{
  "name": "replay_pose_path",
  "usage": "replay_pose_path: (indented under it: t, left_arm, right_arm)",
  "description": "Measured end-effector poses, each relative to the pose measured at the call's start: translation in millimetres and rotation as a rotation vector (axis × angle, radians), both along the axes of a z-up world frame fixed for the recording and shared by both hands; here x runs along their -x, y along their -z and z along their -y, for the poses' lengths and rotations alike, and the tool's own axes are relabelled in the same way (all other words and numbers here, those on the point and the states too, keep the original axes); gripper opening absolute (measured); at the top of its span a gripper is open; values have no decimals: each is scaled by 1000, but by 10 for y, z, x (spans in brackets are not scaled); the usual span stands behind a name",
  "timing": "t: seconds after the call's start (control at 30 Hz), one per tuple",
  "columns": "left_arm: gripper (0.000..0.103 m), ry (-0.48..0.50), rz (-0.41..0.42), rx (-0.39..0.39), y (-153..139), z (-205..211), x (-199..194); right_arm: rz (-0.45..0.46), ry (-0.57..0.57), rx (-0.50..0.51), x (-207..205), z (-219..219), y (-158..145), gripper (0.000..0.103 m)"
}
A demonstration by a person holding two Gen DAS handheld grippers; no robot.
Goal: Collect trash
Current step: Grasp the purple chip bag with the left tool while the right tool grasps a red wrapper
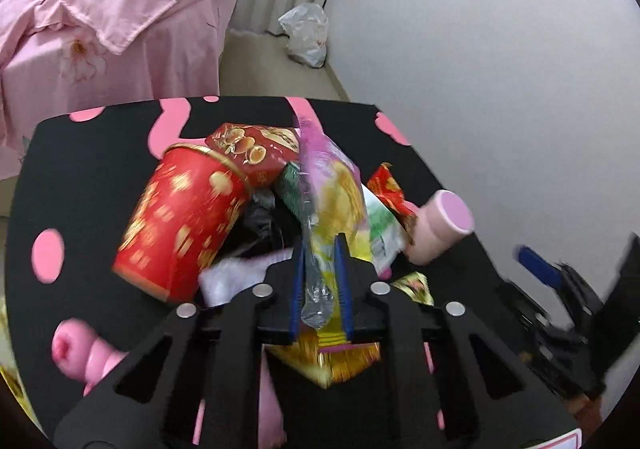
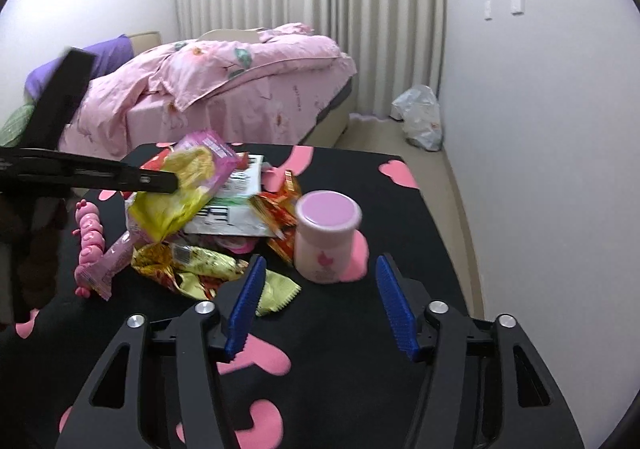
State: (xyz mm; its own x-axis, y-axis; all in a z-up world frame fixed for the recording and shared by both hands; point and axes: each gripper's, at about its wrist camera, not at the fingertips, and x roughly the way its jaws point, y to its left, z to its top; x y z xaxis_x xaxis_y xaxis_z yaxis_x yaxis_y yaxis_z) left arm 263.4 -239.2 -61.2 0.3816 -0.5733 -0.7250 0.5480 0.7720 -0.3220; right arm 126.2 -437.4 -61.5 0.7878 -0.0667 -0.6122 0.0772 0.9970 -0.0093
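Left wrist view: left gripper [image 1: 320, 281] jaws pinch a snack wrapper [image 1: 336, 193], long axis pointing far, above the counter [image 1: 80, 153] pile. Right gripper [image 2: 320, 305] jaws spread, near the pink jar [image 2: 326, 237].

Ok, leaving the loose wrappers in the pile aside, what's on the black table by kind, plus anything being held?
Red paper cup: 1
Pink jar: 1
Pink caterpillar toy: 1
Snack bag held in the left gripper: 1
Total: 4
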Motion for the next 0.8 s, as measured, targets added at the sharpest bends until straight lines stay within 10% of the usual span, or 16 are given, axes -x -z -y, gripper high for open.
replay_pose_path:
  t: [0.4, 0.5, 0.63, 0.8]
  left_arm:
    - [13, -96, -42, -16, -32, -1123, 510]
    - [13, -144, -76, -3, 110, -1395, 545]
    - [14, -200, -96, 19, 248, -1649, 547]
    - [37, -236, -63, 33, 296, -1735, 529]
  right_arm:
    - [-86, -142, 190, -930, -487, 93, 40]
    - [-140, -112, 240, -1092, -499, 208, 18]
    - [-164, -114, 198, -1092, -484, 214, 16]
    - [-130, -136, 163, -825, -541, 20, 15]
